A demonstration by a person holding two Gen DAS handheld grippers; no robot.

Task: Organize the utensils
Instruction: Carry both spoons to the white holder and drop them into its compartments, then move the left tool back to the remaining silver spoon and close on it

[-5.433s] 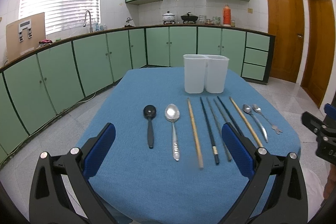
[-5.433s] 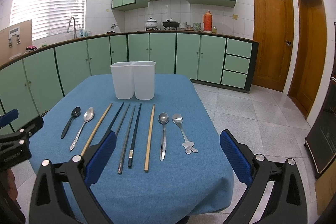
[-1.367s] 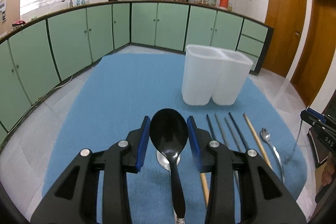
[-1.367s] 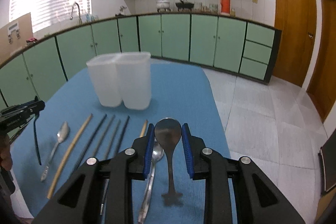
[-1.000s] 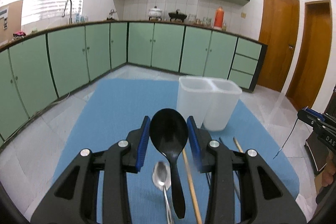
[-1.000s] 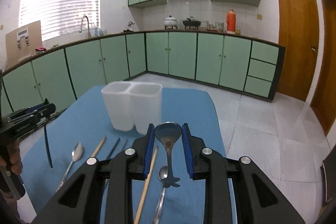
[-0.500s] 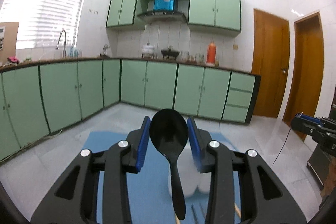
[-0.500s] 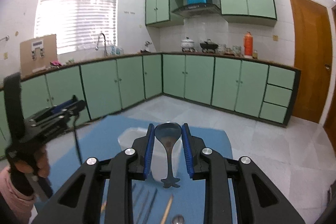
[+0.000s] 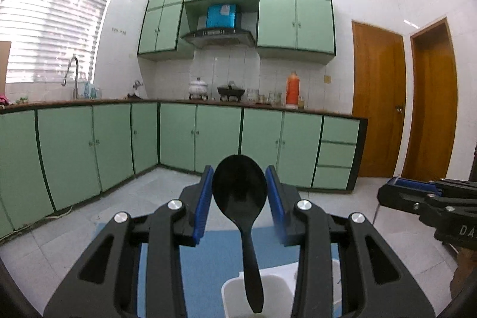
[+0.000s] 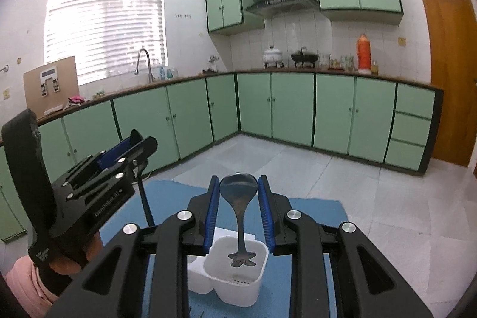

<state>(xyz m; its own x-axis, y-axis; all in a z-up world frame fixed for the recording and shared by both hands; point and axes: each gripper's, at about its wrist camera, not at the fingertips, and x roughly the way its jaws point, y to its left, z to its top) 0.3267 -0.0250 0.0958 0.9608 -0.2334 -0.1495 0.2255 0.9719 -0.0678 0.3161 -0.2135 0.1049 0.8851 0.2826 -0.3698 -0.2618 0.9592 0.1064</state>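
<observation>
Claws [image 9: 239,194] raised since — spoons [image 10: 238,192] gripped, near-level

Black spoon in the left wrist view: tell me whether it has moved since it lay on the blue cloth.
Yes. The black spoon is lifted off the cloth, handle hanging over the white container.

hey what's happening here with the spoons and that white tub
A person is sorting utensils with a handheld gripper in each hand. The left gripper grips a black spoon by its bowl, handle hanging over the white two-part container. The right gripper holds a metal spoon the same way, its handle end above the container's right compartment. Neither spoon is released yet.
</observation>
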